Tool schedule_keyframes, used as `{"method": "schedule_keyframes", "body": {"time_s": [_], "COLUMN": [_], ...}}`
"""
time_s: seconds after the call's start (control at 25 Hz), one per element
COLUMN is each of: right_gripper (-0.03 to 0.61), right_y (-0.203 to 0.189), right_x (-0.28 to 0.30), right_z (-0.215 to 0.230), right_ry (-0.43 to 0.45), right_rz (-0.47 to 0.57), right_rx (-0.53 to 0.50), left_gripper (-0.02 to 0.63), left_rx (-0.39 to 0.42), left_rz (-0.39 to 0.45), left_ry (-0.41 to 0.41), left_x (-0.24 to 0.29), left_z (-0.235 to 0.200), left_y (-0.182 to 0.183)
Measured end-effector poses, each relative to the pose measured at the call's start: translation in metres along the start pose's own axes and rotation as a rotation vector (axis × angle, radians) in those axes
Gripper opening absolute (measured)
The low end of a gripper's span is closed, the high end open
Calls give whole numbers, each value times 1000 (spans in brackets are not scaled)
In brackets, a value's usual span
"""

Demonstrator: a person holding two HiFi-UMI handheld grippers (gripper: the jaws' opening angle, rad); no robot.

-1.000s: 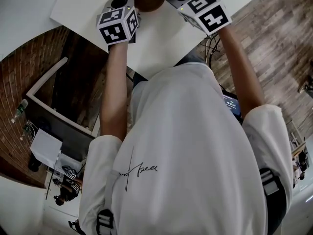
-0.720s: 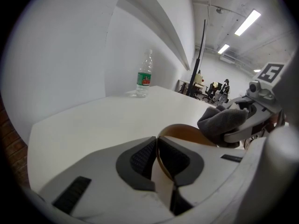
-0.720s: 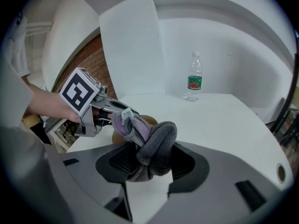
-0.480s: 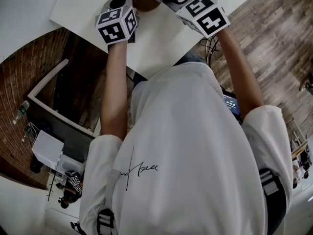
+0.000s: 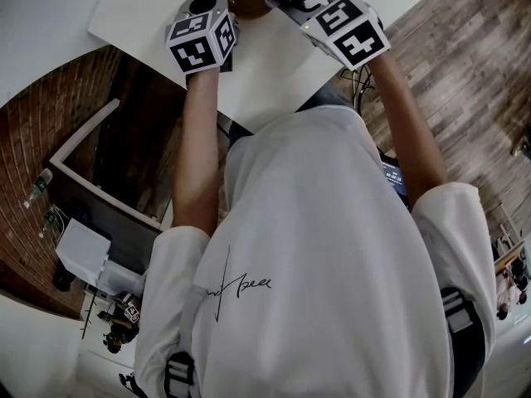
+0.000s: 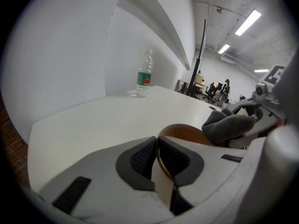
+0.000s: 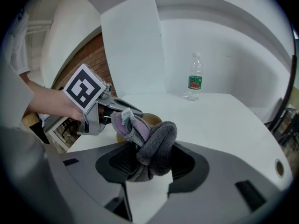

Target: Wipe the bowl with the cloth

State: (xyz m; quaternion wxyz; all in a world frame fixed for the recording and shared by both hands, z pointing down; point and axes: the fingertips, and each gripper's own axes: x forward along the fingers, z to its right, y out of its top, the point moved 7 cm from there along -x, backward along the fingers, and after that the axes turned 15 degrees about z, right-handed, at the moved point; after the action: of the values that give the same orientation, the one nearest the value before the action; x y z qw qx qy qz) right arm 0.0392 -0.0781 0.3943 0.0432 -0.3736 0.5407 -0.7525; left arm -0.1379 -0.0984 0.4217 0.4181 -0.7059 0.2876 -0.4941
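Open office or lab space, ceiling strip lights [image 6: 247, 22], distant desks and chairs [image 6: 211, 88], white table [image 6: 107, 120]

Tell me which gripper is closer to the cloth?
Right. The right gripper clamps the cloth itself; the left gripper pinches the bowl by its rim, apart from the cloth.

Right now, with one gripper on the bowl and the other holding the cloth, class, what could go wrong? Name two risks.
1. The left gripper pinches the bowl only by its thin rim; a firm push from the cloth might twist it loose.
2. The right gripper holds the cloth as a bunched wad, which may slip out or wipe unevenly.
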Motion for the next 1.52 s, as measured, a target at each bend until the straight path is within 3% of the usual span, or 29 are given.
{"method": "schedule_keyframes", "body": {"time_s": [1.12,1.36,1.52], "right_gripper": [181,181,181], "right_y": [-14,-14,-13], "right_x": [-6,-4,-3], "right_z": [-29,-41,-42], "right_ry": [26,52,57], "right_rz": [10,14,9], "right_rx": [78,89,87], "left_gripper": [35,38,38], "left_rx": [-26,26,12], "left_rz": [6,-2,-4], "left_ry": [-1,-2,-6], "left_x": [0,-1,-1], "left_z": [-4,-2,-4], "left_y": [-4,-4,-5]}}
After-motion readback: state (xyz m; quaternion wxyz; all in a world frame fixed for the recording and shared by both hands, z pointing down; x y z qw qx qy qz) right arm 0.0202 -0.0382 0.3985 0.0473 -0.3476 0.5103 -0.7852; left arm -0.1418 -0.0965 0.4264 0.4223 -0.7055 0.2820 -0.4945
